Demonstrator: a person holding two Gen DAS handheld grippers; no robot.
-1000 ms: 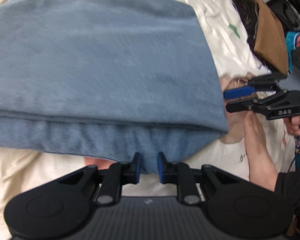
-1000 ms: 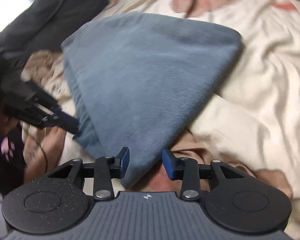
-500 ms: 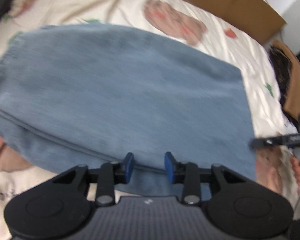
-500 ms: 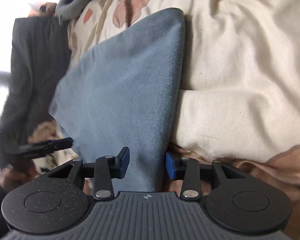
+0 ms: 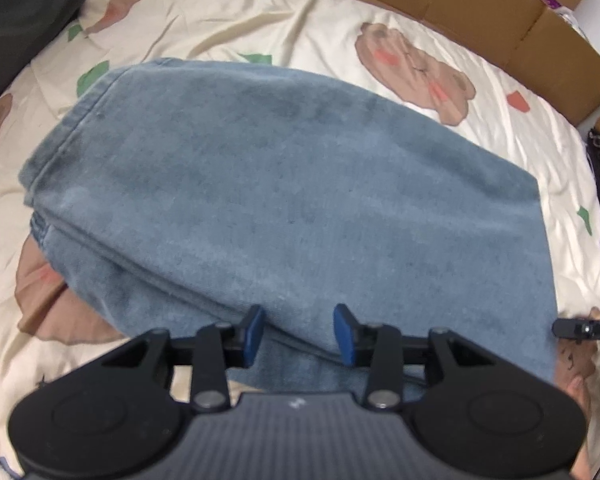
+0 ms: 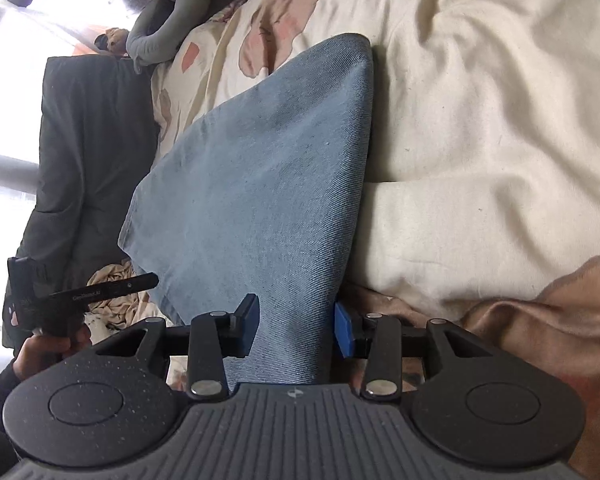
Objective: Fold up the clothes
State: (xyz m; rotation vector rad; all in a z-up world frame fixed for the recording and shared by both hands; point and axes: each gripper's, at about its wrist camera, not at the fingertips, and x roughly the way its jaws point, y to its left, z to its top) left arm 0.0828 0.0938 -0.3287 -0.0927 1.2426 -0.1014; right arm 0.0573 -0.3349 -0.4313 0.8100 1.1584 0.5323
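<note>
On the cream bear-print bedsheet (image 5: 380, 12) there's one blue denim garment (image 5: 284, 200), folded into layers, faded and a bit smudgy. Two grippers: left gripper (image 5: 298, 336) jaws have just been opening, parted over its near edge; right gripper (image 6: 296, 330) gapes around a corner, pads not pressing.

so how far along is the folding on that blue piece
Done: the blue garment lies doubled on the bear-print sheet, layered edges stacked near the left gripper. In hand: nothing clamped; the left jaws have just been opening, and the right gripper straddles a corner loosely. Left: possibly another fold.
</note>
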